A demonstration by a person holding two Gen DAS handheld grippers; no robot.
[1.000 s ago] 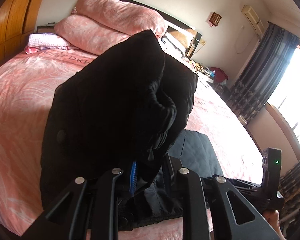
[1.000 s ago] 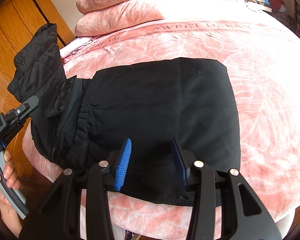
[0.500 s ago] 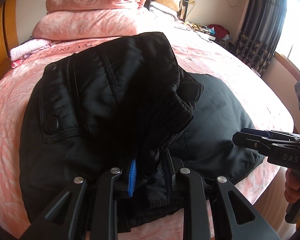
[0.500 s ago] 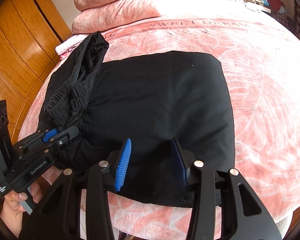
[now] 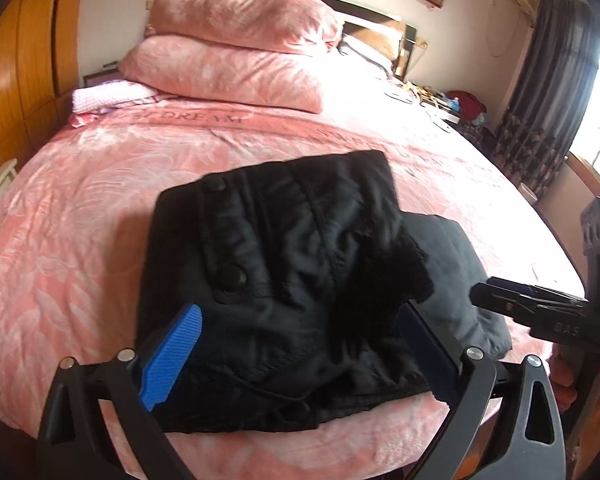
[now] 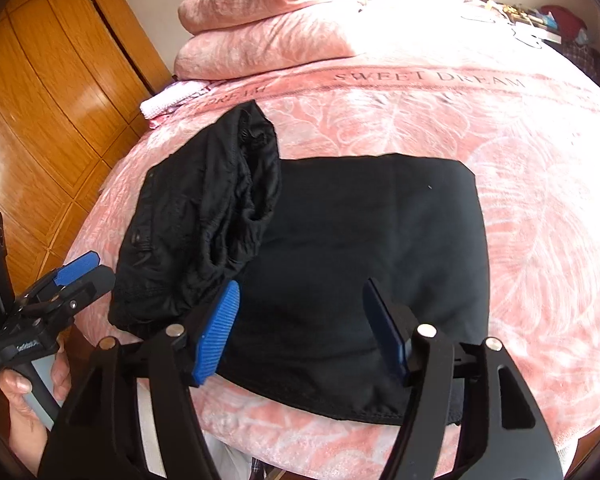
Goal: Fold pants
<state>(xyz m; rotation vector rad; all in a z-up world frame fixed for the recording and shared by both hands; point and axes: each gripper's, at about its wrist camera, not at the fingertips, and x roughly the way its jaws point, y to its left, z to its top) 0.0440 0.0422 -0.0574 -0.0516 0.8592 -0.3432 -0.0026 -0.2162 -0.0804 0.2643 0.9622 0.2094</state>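
Black pants (image 6: 360, 260) lie on the pink bedspread (image 6: 540, 200) near its front edge. Their waist end (image 6: 204, 220), with snap buttons (image 5: 236, 276), sits folded over the flat legs on the left. My left gripper (image 5: 300, 344) is opening wide; the waist bundle lies between its blue pads (image 5: 172, 356) and neither pad presses it. My right gripper (image 6: 300, 320) is opening too, and it hovers over the pants' near hem without touching. Each gripper shows in the other's view: the left gripper (image 6: 88, 274) beside the bundle, the right gripper (image 5: 496, 292) at the right.
Two pink pillows (image 5: 236, 52) are stacked at the headboard with a folded light pink towel (image 5: 108, 96) beside them. A wooden wardrobe (image 6: 52, 92) stands left of the bed. Dark curtains (image 5: 548, 80) and bedside clutter (image 5: 460, 104) are at far right. The bed edge runs just below the pants.
The left gripper let go of the lifted waist end, which now rests folded over the flat legs; its jaws spread wide. The right gripper's jaws widened as well.
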